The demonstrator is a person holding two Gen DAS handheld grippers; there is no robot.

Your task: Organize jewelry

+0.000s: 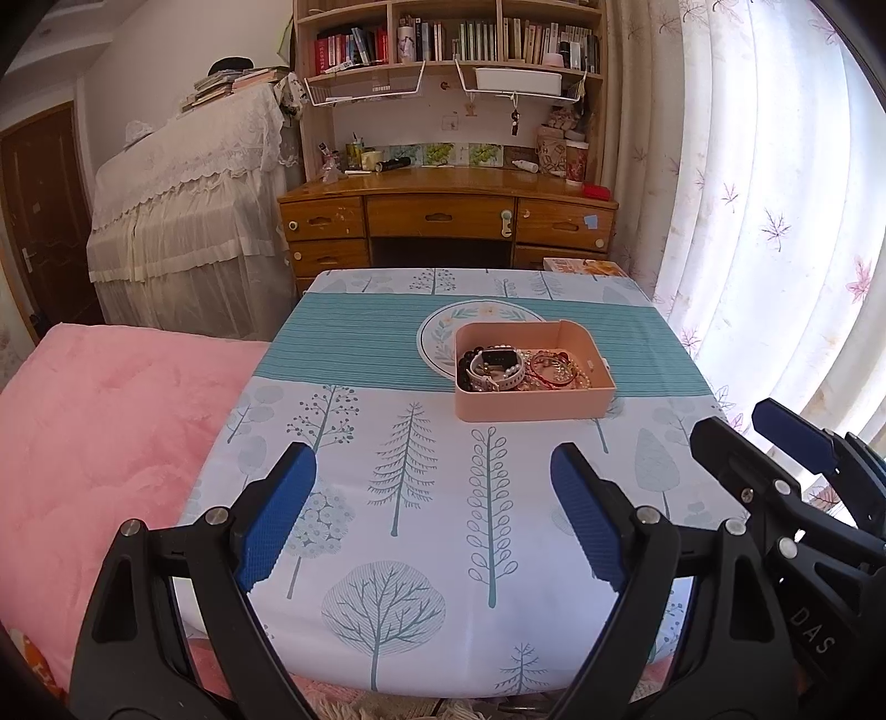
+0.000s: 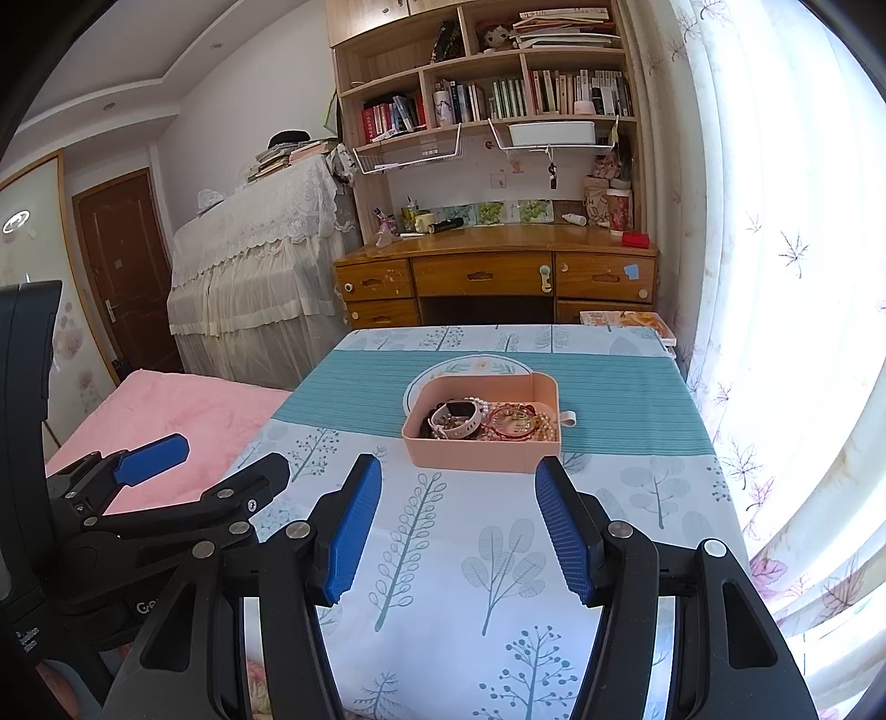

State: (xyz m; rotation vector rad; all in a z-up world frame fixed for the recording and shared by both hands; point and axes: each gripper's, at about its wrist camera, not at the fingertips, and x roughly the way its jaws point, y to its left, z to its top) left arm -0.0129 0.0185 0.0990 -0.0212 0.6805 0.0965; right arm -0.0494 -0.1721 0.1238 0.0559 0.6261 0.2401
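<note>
**Both grippers hovering open over the table, jewelry waiting in the pink tray**

I am looking across a small table (image 1: 421, 498) draped in a tree-print cloth with a teal striped band across its far half. A pink blanket (image 1: 111, 443) is lying off its left side, a lace-covered piece of furniture (image 1: 188, 221) is standing behind that, and a wooden desk (image 1: 448, 216) with a bookshelf (image 1: 448, 39) above it is filling the back wall. Floral curtains (image 1: 775, 194) are glowing with daylight on the right.

I am holding the left gripper (image 1: 432, 498) above the near part of the cloth, its blue-padded fingers (image 1: 277, 515) spread wide with nothing between them and nothing touched. The right gripper (image 2: 457, 526) is hanging just beside it, its fingers (image 2: 565, 531) parted less widely, also empty; in its own view the right fingertip is lining up with the tray's near corner, though I cannot tell whether it touches.

The pink tray (image 1: 531, 410) is sitting near the middle of the table, partly over a round floral plate (image 1: 437, 338) lying flat on the teal band. Inside it, the jewelry is piled together: a white-strapped watch (image 1: 501, 368) and dark beaded bracelet (image 1: 470, 365) on the left, a red bangle (image 1: 551, 371) and pearl strands (image 2: 545, 423) on the right. Nothing is standing between my grippers and the tray.
</note>
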